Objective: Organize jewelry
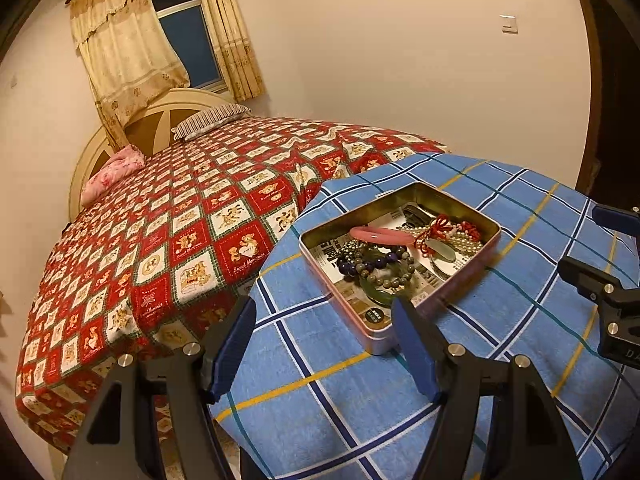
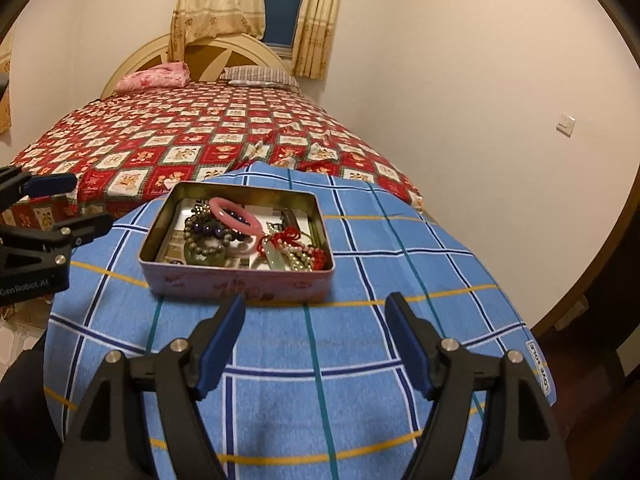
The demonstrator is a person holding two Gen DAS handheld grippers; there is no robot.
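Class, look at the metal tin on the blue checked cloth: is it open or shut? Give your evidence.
Open. The tin has no lid on it, and its contents show from above: a pink bangle and beaded bracelets.

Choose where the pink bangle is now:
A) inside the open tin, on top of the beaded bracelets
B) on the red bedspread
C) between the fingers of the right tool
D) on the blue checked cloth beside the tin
A: the pink bangle lies inside the open tin, resting over the beaded bracelets.

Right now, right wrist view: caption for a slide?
Open right gripper faces a jewelry-filled tin on a blue plaid cloth.
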